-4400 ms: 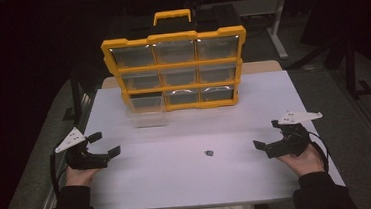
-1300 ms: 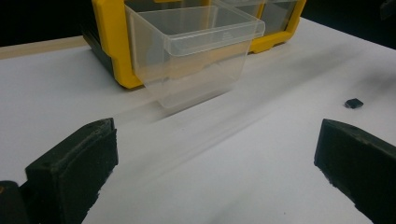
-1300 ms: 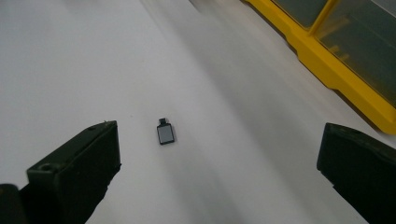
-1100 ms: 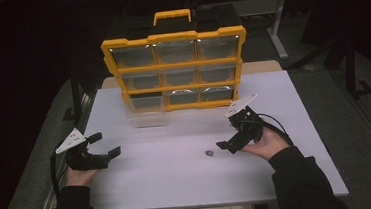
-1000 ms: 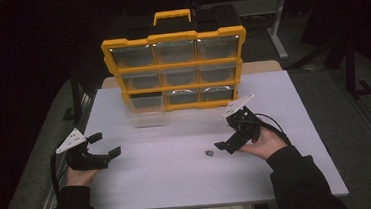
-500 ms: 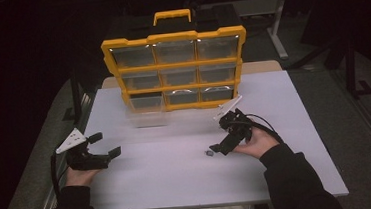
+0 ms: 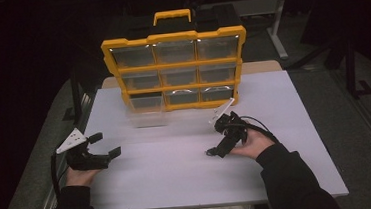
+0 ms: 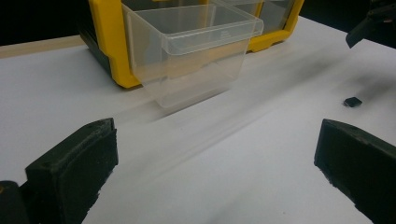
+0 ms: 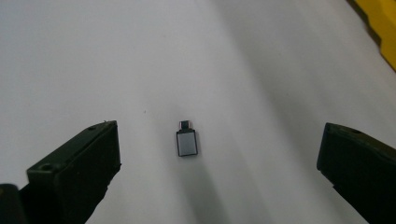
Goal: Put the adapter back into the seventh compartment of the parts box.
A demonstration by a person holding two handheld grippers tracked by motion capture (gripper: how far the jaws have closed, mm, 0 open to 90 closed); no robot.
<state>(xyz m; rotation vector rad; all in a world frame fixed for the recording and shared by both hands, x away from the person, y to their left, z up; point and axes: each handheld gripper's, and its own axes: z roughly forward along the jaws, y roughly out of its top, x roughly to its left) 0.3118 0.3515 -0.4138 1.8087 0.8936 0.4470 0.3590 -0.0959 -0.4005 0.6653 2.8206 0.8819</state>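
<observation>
We work on a white table (image 7: 180,185) whose near and side edges lie well clear of both our grippers, with wide bare surface across the middle and front. At the far edge stands a yellow organizer (image 7: 176,70) of clear drawers, upright, and one clear drawer bin (image 7: 146,110) sits pulled out on the table just in front of its lower left corner; in the left gripper view that bin (image 8: 196,51) stands touching the yellow frame, with open tabletop between it and us. Our left gripper (image 7: 107,144) rests near the table's left edge, its jaws spread wide apart with nothing between them, and in its own view (image 8: 215,172) we see only bare white surface in the gap. Our right gripper (image 7: 212,153) is angled down toward the middle of the table, well short of the organizer and with free room on every side. In the right gripper view (image 9: 217,168) its jaws stand wide apart and hold nothing. The small adapter (image 9: 187,141), a grey metal piece with a short dark end, lies flat on the table between those two jaws, a little left of centre and slightly ahead of the tips, touching neither. In the high view the small adapter (image 7: 209,153) is a dark speck right at the right gripper's tips; from the left gripper view it (image 8: 352,101) lies far to the side, apart from the bin.
</observation>
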